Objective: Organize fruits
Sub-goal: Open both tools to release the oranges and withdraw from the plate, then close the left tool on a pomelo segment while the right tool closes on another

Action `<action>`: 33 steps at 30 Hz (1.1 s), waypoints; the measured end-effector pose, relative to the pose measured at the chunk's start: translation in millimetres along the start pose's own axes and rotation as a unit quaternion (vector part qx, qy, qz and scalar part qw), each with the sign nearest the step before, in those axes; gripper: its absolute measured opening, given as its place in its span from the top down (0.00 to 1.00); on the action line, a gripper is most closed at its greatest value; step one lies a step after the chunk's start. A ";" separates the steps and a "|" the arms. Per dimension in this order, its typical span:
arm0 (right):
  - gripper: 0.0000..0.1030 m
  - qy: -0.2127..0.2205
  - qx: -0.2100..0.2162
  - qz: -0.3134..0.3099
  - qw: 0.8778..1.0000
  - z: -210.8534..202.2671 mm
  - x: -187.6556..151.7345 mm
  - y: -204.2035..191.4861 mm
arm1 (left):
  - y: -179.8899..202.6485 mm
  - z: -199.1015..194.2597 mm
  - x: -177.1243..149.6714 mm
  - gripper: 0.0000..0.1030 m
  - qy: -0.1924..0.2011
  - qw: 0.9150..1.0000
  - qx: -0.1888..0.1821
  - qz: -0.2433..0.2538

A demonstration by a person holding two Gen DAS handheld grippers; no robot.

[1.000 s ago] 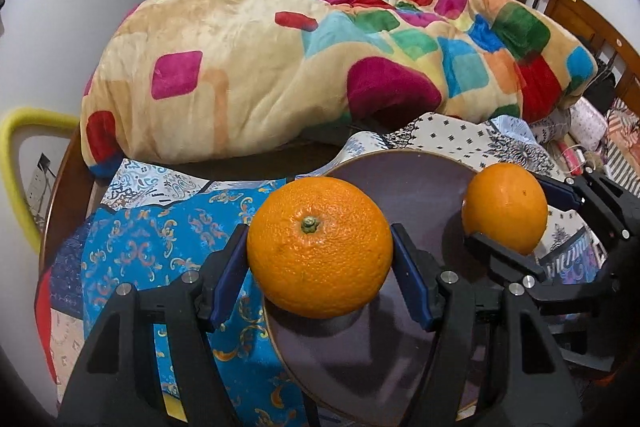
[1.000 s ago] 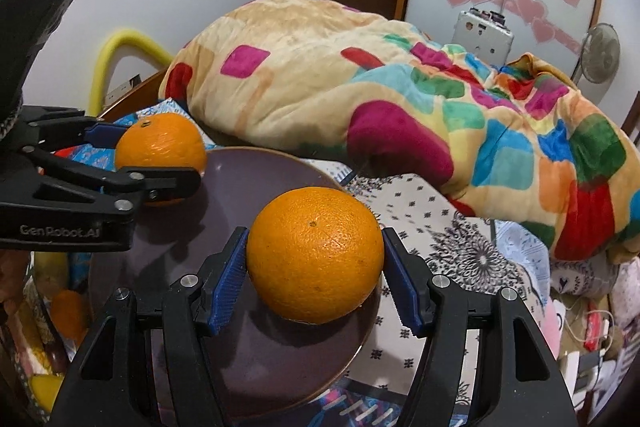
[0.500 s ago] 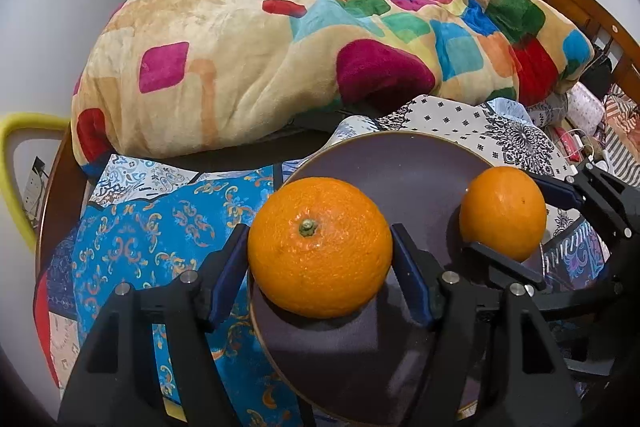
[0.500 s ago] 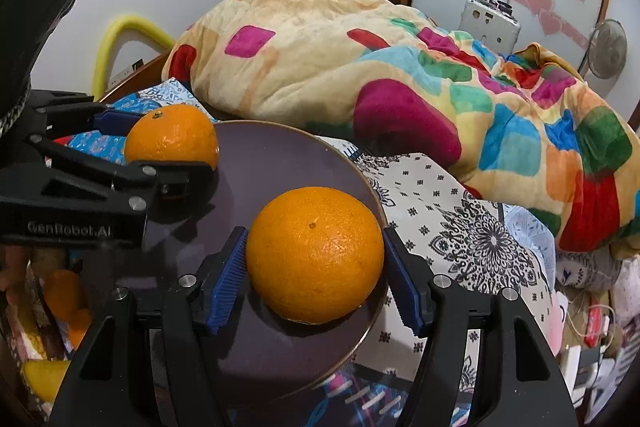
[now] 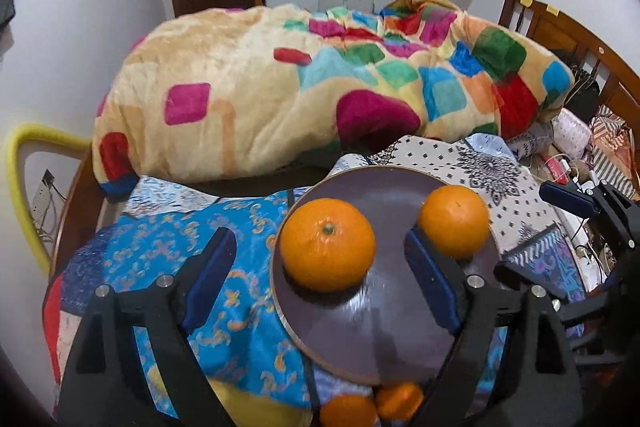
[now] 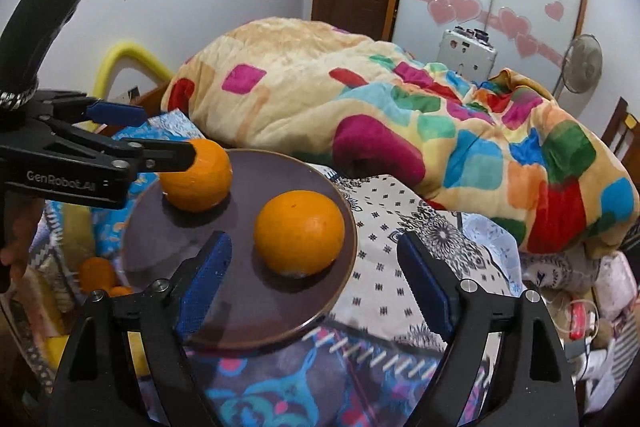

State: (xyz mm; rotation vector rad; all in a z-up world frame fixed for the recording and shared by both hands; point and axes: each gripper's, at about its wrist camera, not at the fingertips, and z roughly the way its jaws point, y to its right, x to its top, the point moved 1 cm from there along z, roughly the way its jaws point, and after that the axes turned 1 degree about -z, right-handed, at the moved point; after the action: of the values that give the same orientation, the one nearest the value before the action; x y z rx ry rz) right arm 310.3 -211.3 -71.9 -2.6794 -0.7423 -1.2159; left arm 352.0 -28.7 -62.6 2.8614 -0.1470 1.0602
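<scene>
A plush, lumpy blanket [image 5: 320, 87] with bright colour blocks fills the bed from ten to two o'clock. Below it lies a glossy blue patterned cloth [image 5: 160, 259] at eight o'clock. A round, flat, dark purple plate [image 5: 384, 327] with a thin wooden rim rests on the bedding. Two dimpled oranges sit on it, apart: the left orange [image 5: 327, 243], green stem scar up, and the right orange [image 5: 454, 221]. The left claw [image 5: 316, 287] is released, its ribbed blue pads straddling the left orange without touching. The right claw [image 6: 314, 287] is likewise spread wide, free of the right orange [image 6: 299, 231]. More small oranges [image 5: 370, 403] show below the plate at six o'clock.
</scene>
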 end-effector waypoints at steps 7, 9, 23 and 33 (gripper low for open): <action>0.19 0.042 0.008 0.008 0.999 -51.6 -4.7 -18.3 | -4.2 -64.4 -30.8 0.11 0.044 0.999 0.022 0.021; 0.19 0.050 0.009 0.004 0.999 -63.8 -8.1 -26.2 | -7.0 -79.2 -43.3 0.10 0.052 0.998 0.027 0.024; 0.19 0.054 0.028 -0.028 0.998 -107.0 -68.3 -86.6 | -39.7 -123.9 -145.1 0.09 0.025 0.998 0.054 0.006; 0.19 -0.016 0.050 -0.024 0.998 -72.1 -122.4 -104.0 | -57.8 -94.8 -207.5 0.09 -0.033 0.996 0.077 0.015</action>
State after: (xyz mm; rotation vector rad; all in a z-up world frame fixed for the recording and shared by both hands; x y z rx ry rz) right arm 143.4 -188.7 -123.4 -2.6210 -0.8536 -1.1176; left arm 141.1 51.9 -129.2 3.0440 -0.1190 1.0246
